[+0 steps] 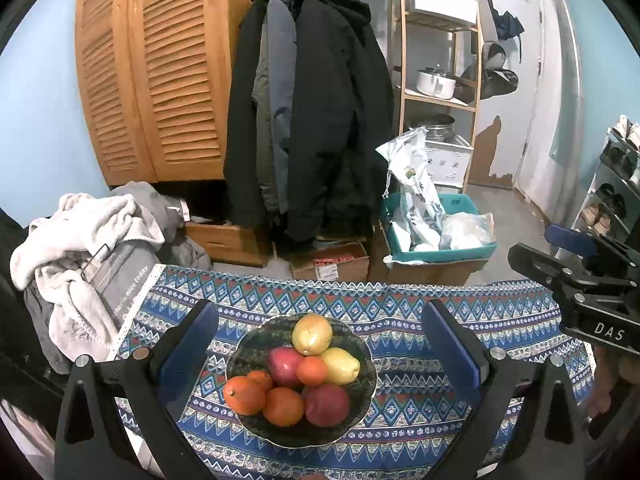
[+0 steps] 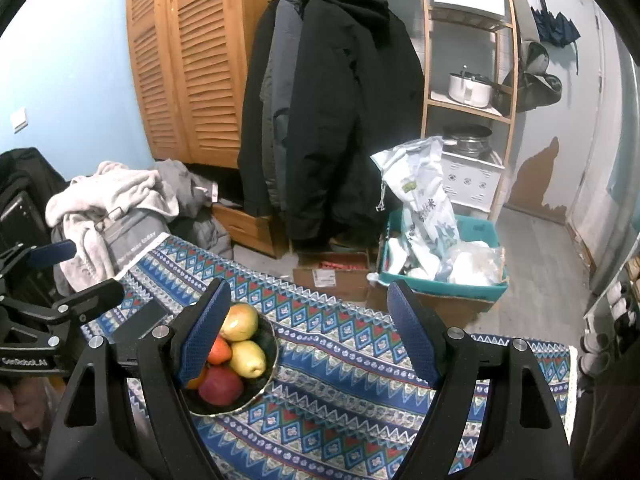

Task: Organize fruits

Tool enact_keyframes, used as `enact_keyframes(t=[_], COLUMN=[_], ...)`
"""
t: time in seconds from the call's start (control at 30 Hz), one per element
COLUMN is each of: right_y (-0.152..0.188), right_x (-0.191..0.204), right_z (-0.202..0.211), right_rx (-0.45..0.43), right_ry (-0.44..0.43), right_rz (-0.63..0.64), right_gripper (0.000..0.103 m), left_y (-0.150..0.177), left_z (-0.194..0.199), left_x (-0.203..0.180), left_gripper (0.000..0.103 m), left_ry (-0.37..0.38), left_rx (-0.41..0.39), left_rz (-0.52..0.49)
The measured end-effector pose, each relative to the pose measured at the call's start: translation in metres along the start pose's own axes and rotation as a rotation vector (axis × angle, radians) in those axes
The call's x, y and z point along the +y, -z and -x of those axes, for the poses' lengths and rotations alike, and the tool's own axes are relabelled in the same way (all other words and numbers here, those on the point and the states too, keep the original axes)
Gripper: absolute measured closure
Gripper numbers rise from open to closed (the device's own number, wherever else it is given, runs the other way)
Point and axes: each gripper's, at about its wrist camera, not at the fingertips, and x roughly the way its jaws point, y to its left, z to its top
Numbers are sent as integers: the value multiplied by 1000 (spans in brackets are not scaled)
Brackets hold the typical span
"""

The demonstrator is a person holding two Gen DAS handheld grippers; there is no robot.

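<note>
Left wrist view looked down on a dark bowl [image 1: 362, 404] sitting on the desk, which was covered with a blue patterned cloth [image 1: 404, 308]. The bowl was heaped with fruit: oranges [image 1: 284, 406] at the near left, two red apples [image 1: 327, 404], a yellow pear [image 1: 341, 365] and a yellow-red apple [image 1: 312, 334] at the far side. The left hand-held gripper [image 1: 320, 354] hung above the bowl with its blue pads [image 1: 188, 350] wide apart, one on either side of the bowl, touching nothing. The right hand-held gripper [image 1: 568, 256] appeared at the right edge of that view, above the cloth.

In the right wrist view the right hand-held gripper [image 2: 310, 336] had its jaws spread, nothing between them but bare cloth; the bowl [image 2: 269, 334] lay partly behind its left pad [image 2: 204, 332]. The left hand-held gripper [image 2: 78, 274] showed at the left edge.

Beyond the desk were dark coats [image 1: 312, 104] on a rail, a louvred wooden wardrobe [image 1: 160, 72] and a teal crate [image 1: 440, 250] of bags on the floor.
</note>
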Motion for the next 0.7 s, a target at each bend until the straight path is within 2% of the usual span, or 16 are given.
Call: enact_keyframes(t=[0.7], right_y=[0], right_x=[1], right_z=[0], right_rx=[1], right_ry=[0], right_rz=[0], right_gripper=[23], left_y=[-3], left_z=[0], left_x=[2], left_gripper=[1], left_ry=[2], left_rx=[2], left_rz=[6])
